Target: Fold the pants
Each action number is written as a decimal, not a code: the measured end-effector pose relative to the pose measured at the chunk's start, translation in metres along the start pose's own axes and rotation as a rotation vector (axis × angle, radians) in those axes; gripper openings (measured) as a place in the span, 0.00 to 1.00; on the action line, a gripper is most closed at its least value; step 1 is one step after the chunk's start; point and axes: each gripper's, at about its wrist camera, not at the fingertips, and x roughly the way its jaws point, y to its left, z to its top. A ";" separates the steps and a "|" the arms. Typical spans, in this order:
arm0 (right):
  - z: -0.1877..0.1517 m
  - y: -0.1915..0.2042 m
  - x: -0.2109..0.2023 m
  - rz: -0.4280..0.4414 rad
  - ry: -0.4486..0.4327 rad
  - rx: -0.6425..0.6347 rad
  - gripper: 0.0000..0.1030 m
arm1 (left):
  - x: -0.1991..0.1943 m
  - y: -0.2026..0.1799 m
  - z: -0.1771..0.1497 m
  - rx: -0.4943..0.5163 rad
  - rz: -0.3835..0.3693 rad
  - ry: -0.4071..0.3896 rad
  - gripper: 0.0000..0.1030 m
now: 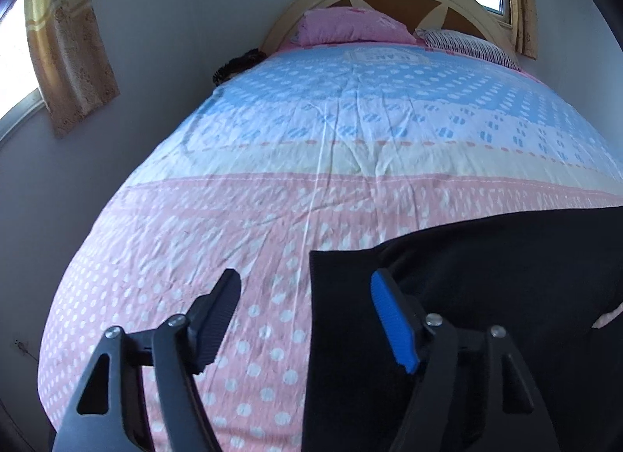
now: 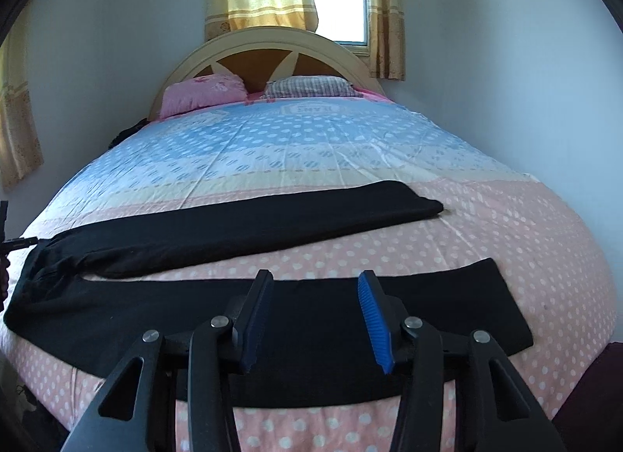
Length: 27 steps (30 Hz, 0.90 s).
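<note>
Black pants (image 2: 447,308) lie flat across the foot of the bed. The waist is at the left and both legs run to the right, the far leg (image 2: 272,218) angled away from the near one. My right gripper (image 2: 315,296) hovers over the middle of the near leg, open, with nothing pressed between its pads. In the left wrist view the pants (image 1: 486,277) fill the lower right. My left gripper (image 1: 309,296) is open and straddles their left edge, with its blue pad (image 1: 393,319) over the cloth and the other finger (image 1: 222,315) over the sheet.
The bed sheet (image 2: 506,226) is pink with white dots near me and blue farther back. A pink pillow (image 2: 202,95) and a striped pillow (image 2: 307,86) lean on the arched headboard (image 2: 272,47). Walls close in on both sides. A dark bundle (image 1: 237,64) sits at the bed's far left.
</note>
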 end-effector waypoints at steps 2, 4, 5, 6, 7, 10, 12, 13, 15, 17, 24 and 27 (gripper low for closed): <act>0.010 -0.011 0.011 -0.010 0.006 0.028 0.46 | 0.012 0.000 0.001 -0.014 -0.031 0.019 0.63; 0.020 -0.017 0.022 -0.024 0.002 0.038 0.46 | 0.022 0.002 0.004 -0.028 -0.062 0.042 0.63; 0.023 -0.017 0.028 -0.023 -0.003 0.051 0.46 | 0.027 0.002 0.005 -0.029 -0.073 0.050 0.62; 0.026 -0.020 0.031 -0.031 -0.004 0.050 0.46 | 0.033 0.002 0.006 -0.026 -0.089 0.061 0.58; 0.031 -0.023 0.037 -0.034 -0.002 0.058 0.46 | 0.037 0.002 0.006 -0.023 -0.103 0.075 0.52; 0.040 -0.028 0.051 -0.052 0.011 0.051 0.46 | 0.048 0.007 0.006 -0.045 -0.163 0.089 0.39; 0.045 -0.030 0.059 -0.073 0.016 0.030 0.46 | 0.051 0.013 0.007 -0.068 -0.203 0.092 0.35; 0.048 -0.032 0.060 -0.081 0.017 0.025 0.46 | 0.052 0.014 0.007 -0.074 -0.214 0.090 0.33; 0.054 -0.039 0.068 -0.086 0.024 0.039 0.46 | 0.051 0.013 0.006 -0.070 -0.220 0.085 0.33; 0.061 -0.049 0.075 -0.095 0.036 0.064 0.46 | 0.051 0.013 0.006 -0.063 -0.223 0.082 0.32; 0.082 -0.102 0.132 -0.116 0.205 0.141 0.46 | 0.051 0.010 0.010 -0.035 -0.249 0.064 0.15; 0.092 -0.123 0.154 -0.158 0.212 0.142 0.46 | 0.052 0.008 0.011 -0.025 -0.242 0.063 0.15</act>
